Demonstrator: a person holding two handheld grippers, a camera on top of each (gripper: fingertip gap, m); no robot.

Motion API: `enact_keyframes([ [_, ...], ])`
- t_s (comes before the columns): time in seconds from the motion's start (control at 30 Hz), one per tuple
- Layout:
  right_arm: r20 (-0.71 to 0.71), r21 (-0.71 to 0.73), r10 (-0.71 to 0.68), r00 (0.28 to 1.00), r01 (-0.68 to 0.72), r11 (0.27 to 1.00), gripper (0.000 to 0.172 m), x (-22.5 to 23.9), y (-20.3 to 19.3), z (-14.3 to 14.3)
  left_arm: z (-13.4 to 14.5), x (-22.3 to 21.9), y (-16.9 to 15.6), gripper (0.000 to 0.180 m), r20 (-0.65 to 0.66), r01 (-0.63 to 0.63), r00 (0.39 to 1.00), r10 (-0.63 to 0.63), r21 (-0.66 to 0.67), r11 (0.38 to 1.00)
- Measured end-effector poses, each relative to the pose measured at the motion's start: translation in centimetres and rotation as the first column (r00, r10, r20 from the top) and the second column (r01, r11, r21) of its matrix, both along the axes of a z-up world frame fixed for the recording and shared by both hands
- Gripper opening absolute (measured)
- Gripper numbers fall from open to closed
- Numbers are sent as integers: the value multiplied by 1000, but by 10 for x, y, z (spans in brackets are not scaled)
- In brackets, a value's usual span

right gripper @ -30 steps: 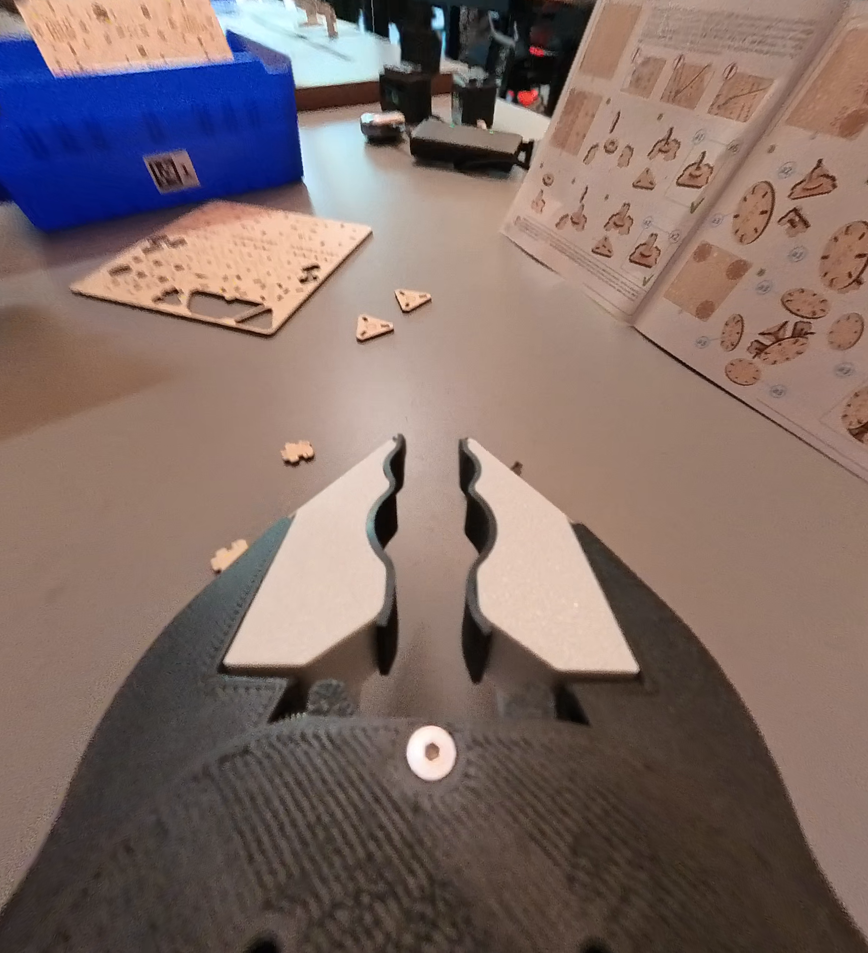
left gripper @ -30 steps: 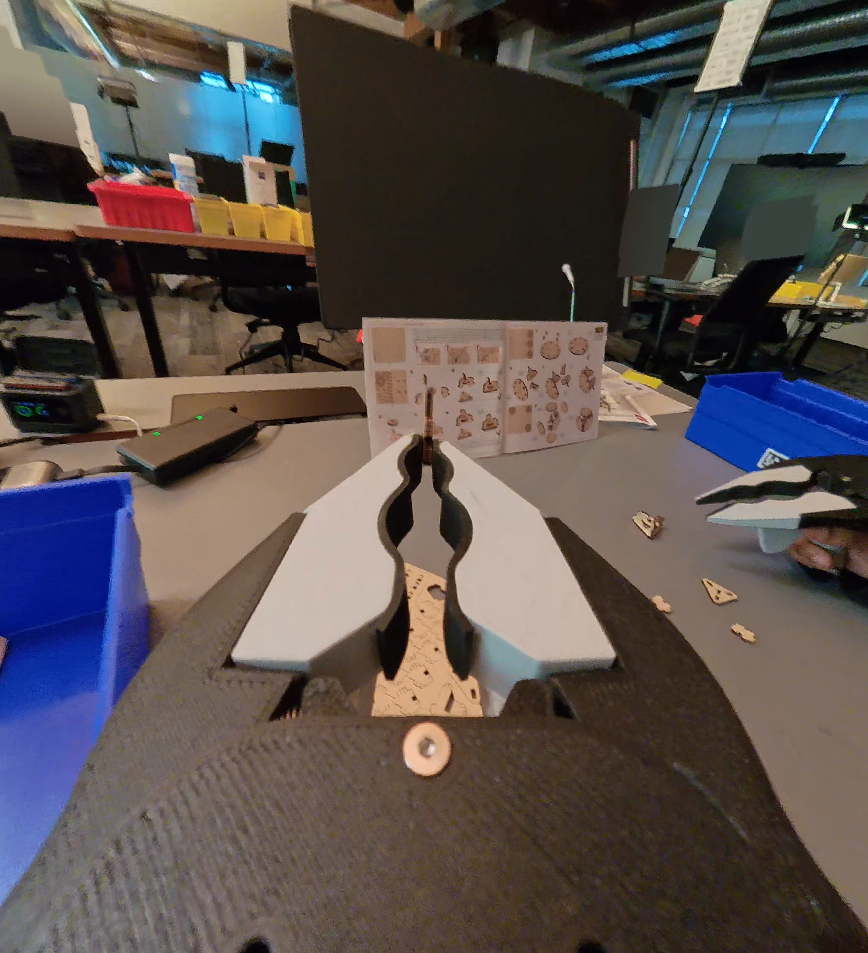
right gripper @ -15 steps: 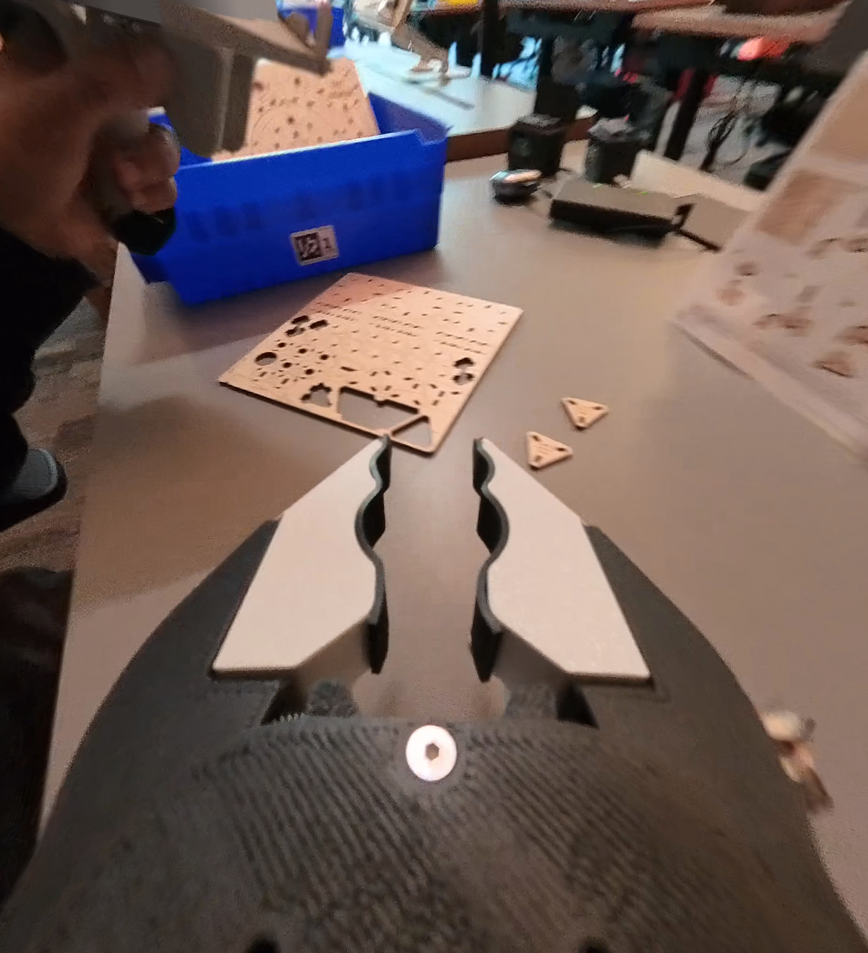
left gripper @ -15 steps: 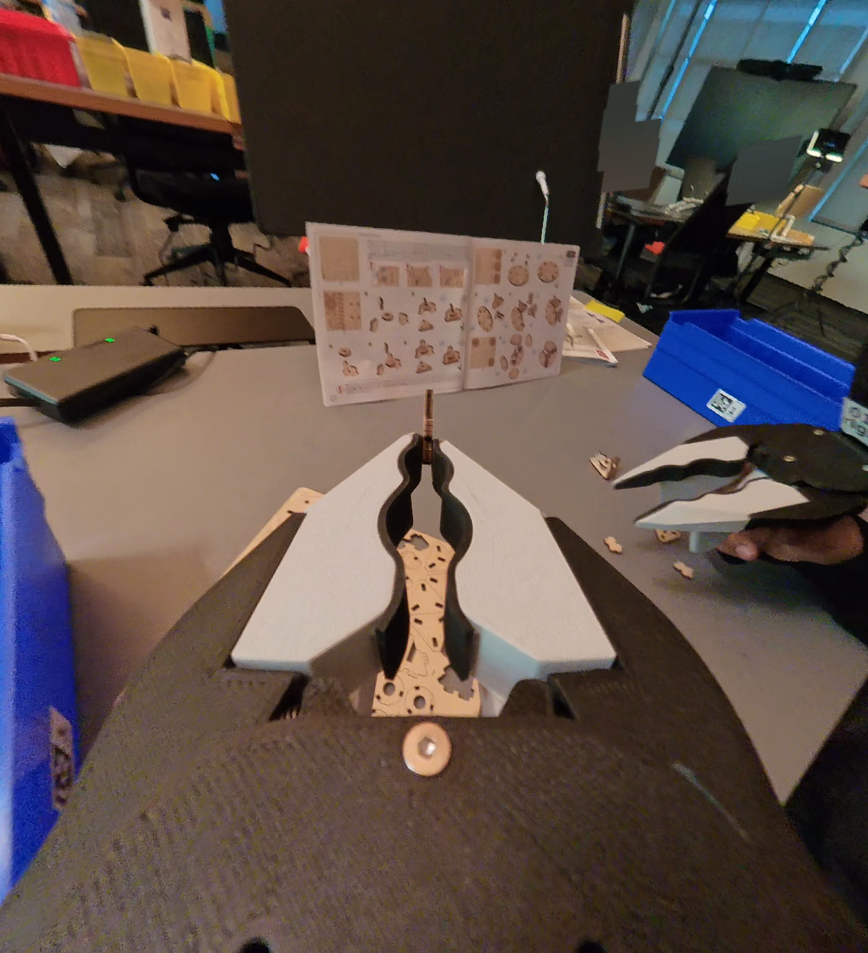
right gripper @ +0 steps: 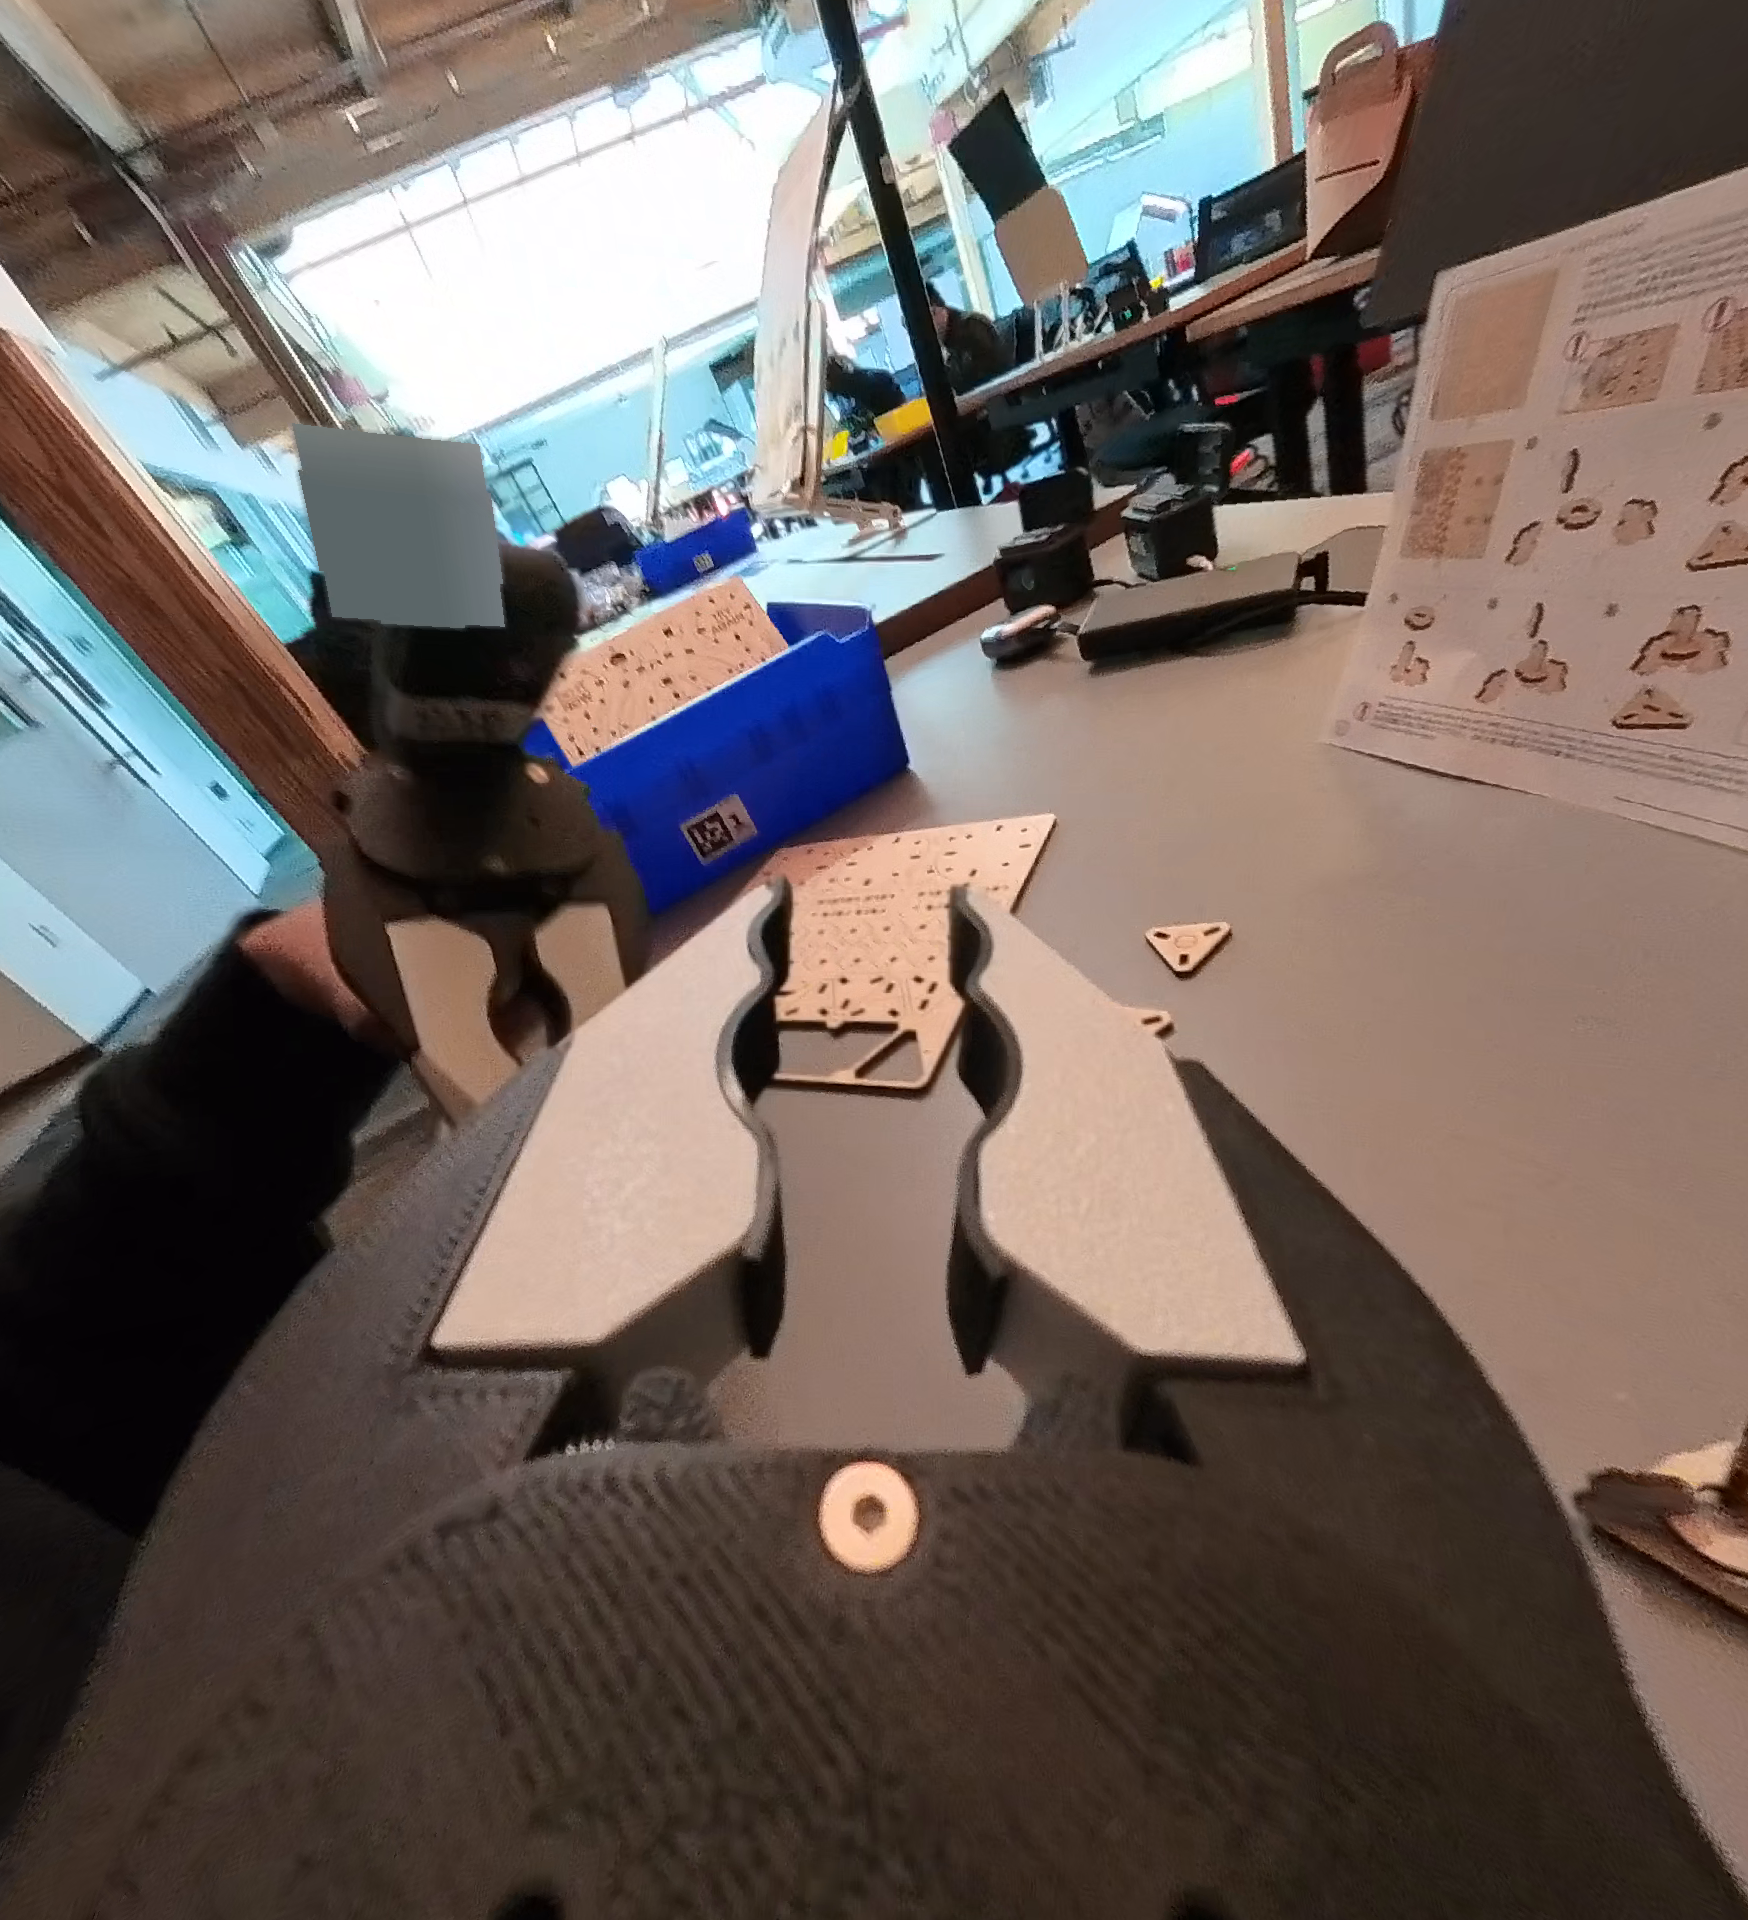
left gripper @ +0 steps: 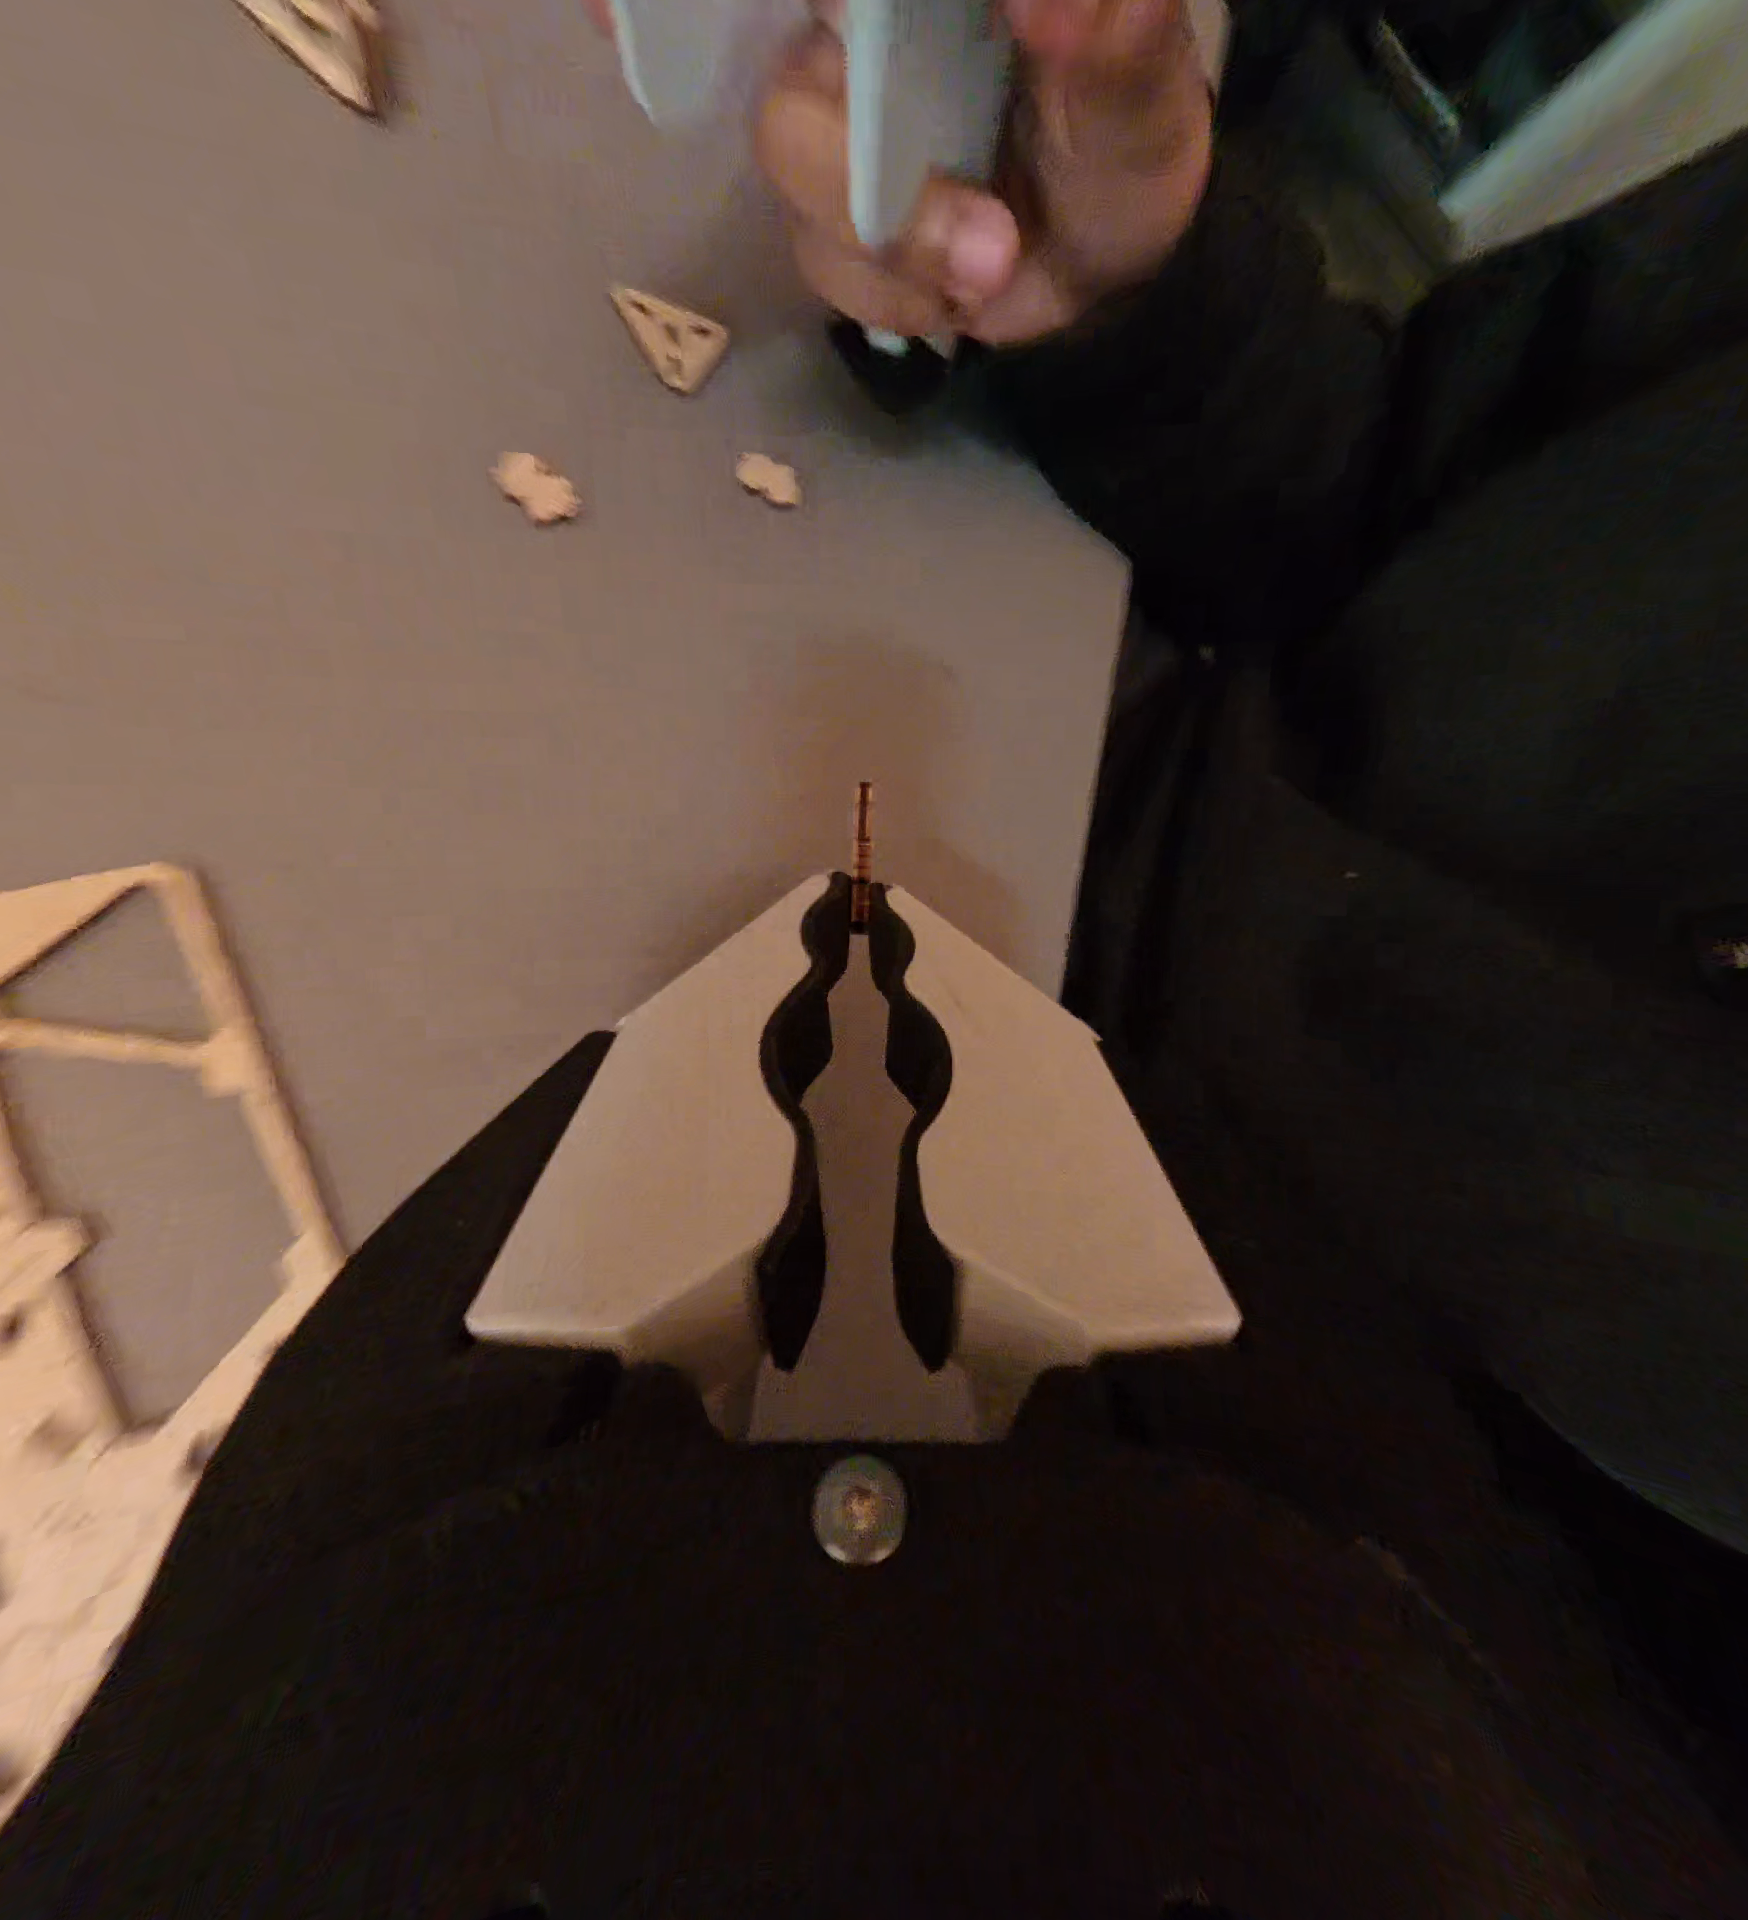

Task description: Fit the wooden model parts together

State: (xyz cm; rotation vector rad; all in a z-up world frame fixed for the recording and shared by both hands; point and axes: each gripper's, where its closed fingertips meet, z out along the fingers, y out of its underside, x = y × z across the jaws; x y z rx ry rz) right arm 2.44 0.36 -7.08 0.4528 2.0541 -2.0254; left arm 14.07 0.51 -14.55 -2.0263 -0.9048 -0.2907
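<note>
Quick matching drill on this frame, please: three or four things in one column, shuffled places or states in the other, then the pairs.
1. left tool
2. right tool
3. blue bin
4. instruction sheet

A. propped upright on the grey table
B. open, nothing between its fingers
C. holds a perforated wooden sheet on edge
D. shut on a thin wooden piece

Pairs: 1-D, 2-B, 3-C, 4-A

Punched sheet (right gripper: 911, 914) before bin (right gripper: 745, 748), triangle (right gripper: 1188, 945) right of sheet
</note>
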Motion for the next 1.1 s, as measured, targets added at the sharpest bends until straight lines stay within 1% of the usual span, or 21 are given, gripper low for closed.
enact_keyframes([
  [0.03,14,-11,4,1000,-4,1000,29,-1,2,2,-3,2,11,0,41,33,999,-34,29,999],
  [0.1,28,-14,15,1000,-14,1000,30,0,3,2,-15,-1,25,0,93,56,994,-59,29,998],
  [0.17,27,-4,25,999,-25,1000,31,3,3,1,-26,-7,37,0,108,71,992,-72,14,997],
  [0.3,-17,24,18,1000,-18,1000,31,5,3,-2,-31,-17,56,0,119,72,990,-81,74,995],
  [0.33,-32,31,14,999,-13,999,31,5,2,-2,-33,-20,56,4,129,56,990,-65,76,996],
  [0.4,-47,36,13,999,-11,999,31,6,2,-2,-35,-24,48,19,151,16,988,-27,75,997],
  [0.5,-42,34,17,999,-15,999,31,7,2,-3,-28,-32,18,33,117,-82,990,76,41,996],
  [0.57,-43,39,17,999,-15,999,31,7,1,-4,-16,-37,-17,34,55,-193,980,192,3,981],
  [0.6,-55,46,15,998,-12,999,31,7,1,-5,-8,-39,-38,34,22,-264,964,265,-17,964],
  [0.63,-78,58,13,997,-8,998,31,8,0,-6,0,-41,-62,35,-18,-347,938,346,-43,937],
  [0.7,-149,100,29,988,-15,995,30,15,-7,-12,17,-40,-111,35,-118,-513,856,503,-87,854],
  [0.77,-230,188,82,970,-39,981,32,27,-21,-24,38,-35,-152,34,-208,-647,756,621,-86,758],
  [0.8,-260,252,129,957,-61,966,37,36,-31,-32,48,-31,-166,34,-242,-693,708,663,-61,718],
  [0.83,-277,327,194,941,-98,940,45,48,-42,-40,59,-28,-177,34,-267,-726,667,696,-22,687],
  [0.87,-284,398,263,922,-136,907,47,61,-53,-48,70,-26,-183,33,-281,-745,634,721,27,666],
  [0.93,-290,482,370,883,-199,853,46,85,-74,-56,86,-24,-186,32,-283,-749,603,746,121,652],
  [0.97,-288,512,417,862,-230,828,46,94,-85,-60,90,-22,-185,32,-275,-743,603,749,149,653],
  [1.03,-262,596,486,834,-257,761,48,99,-102,-76,91,-19,-183,32,-263,-730,618,741,161,665],
  [1.1,-181,673,525,832,-284,683,50,98,-114,-96,91,-16,-180,33,-263,-711,640,722,153,687],
])
